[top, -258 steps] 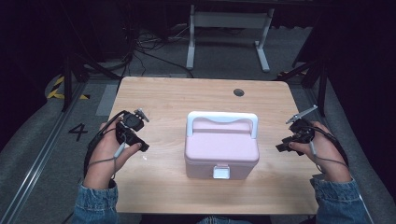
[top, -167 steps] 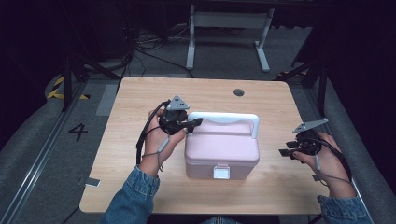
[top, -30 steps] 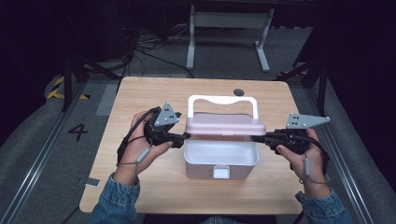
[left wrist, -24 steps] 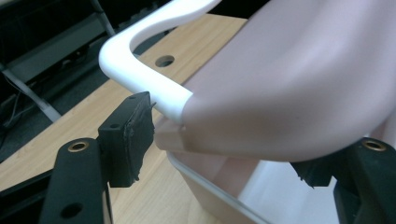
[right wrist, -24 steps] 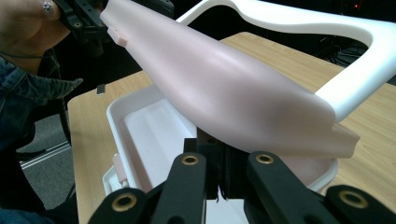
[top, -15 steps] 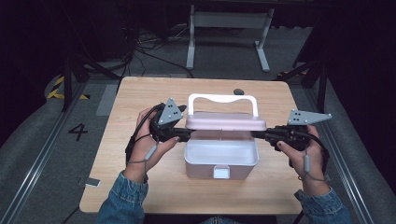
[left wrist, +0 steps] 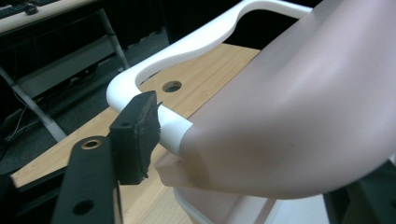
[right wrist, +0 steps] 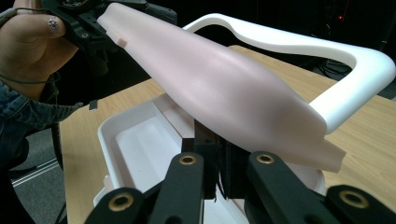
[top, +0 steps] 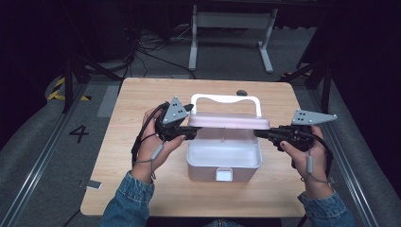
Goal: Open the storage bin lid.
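High view: both grippers are lifting a pink lid [top: 228, 121] off the box [top: 224, 161]; right gripper [top: 259, 134] is pinching its edge, left gripper [top: 191, 133] jaws are closing around the other end.

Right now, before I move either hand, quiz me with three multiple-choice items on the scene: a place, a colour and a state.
1. Where on the table does the box stand?
A. about the middle
B. far left corner
C. overhanging the near edge

2. What colour is the handle on the lid?
A. black
B. white
C. green

3. How is the lid?
A. latched flat
B. lying beside the box
C. raised, box open

Answers: 1 A, bare wood shows on every side of it; 2 B, a white loop above the pink lid; 3 C, the high view looks into the box.
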A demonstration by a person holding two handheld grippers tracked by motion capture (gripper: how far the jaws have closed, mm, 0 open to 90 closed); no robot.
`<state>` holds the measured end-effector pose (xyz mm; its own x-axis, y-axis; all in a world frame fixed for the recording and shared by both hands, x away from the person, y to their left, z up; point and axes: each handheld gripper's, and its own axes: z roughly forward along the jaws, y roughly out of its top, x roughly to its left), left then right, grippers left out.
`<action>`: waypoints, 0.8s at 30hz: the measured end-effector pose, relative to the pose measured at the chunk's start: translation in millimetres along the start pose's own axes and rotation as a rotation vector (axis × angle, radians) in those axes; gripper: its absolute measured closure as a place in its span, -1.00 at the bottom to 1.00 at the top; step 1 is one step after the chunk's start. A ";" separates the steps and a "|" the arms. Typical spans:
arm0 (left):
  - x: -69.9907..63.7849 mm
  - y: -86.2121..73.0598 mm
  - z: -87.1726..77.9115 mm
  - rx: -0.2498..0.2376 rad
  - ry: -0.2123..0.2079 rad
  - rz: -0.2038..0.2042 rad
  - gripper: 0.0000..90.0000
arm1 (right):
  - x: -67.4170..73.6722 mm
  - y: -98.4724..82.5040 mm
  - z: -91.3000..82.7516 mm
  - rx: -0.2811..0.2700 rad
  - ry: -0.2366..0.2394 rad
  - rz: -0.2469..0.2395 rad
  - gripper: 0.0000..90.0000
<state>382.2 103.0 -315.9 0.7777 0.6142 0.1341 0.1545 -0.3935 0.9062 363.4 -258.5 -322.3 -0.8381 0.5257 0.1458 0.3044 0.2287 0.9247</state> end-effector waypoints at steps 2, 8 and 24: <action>0.1 0.6 -0.9 -0.012 -0.009 -0.013 0.00 | 0.3 0.0 0.3 -0.004 0.002 0.003 0.91; -0.9 2.6 0.8 -0.027 -0.019 -0.011 0.19 | 3.0 -0.4 -0.4 -0.019 0.003 0.002 0.72; 6.7 11.2 7.9 -0.059 -0.018 -0.003 0.30 | -0.6 -8.6 -39.8 -0.040 -0.093 0.021 0.60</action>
<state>394.0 97.3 -308.0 0.7884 0.6024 0.1247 0.1210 -0.3507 0.9286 343.3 -293.4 -316.4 -0.7855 0.6043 0.1336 0.3013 0.1848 0.9355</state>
